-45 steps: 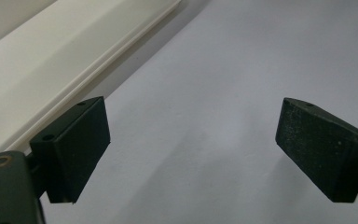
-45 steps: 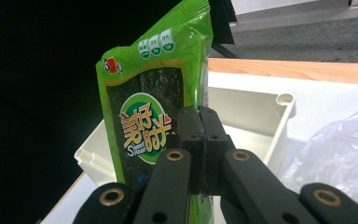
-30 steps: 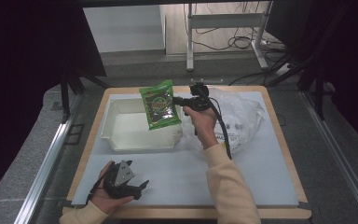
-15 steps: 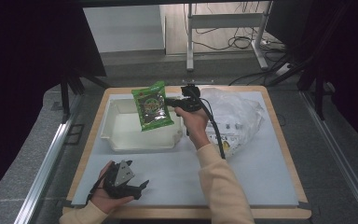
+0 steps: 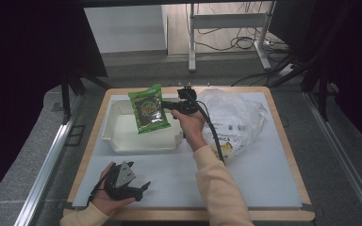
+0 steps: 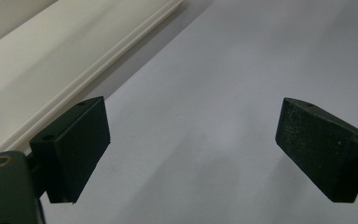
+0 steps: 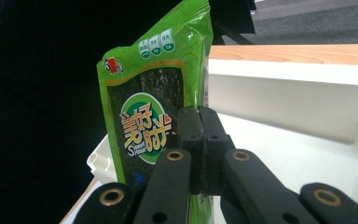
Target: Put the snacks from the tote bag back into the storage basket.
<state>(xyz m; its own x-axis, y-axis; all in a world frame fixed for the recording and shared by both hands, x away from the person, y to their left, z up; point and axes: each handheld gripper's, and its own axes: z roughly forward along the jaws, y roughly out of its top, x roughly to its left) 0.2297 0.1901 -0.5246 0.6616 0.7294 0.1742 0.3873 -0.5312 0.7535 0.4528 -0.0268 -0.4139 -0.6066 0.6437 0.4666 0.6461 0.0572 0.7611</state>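
Wood-edged table carried pale mat; white tray and crumpled plastic bag lay on mat.

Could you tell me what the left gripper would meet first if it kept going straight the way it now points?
Most likely the light table surface: the open left gripper points low across it, with the white tray lying off to one side. Depth is hard to judge, so the tray's rim might be grazed.

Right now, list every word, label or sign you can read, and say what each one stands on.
"Sweet House": in small white letters on the round green emblem of the green snack packet.
Large orange Chinese characters above it on the same emblem: clear, not transcribed here.
Three small white badges and a red logo at the packet's top: too small to read.
Black print on the clear plastic bag: too blurred to read.
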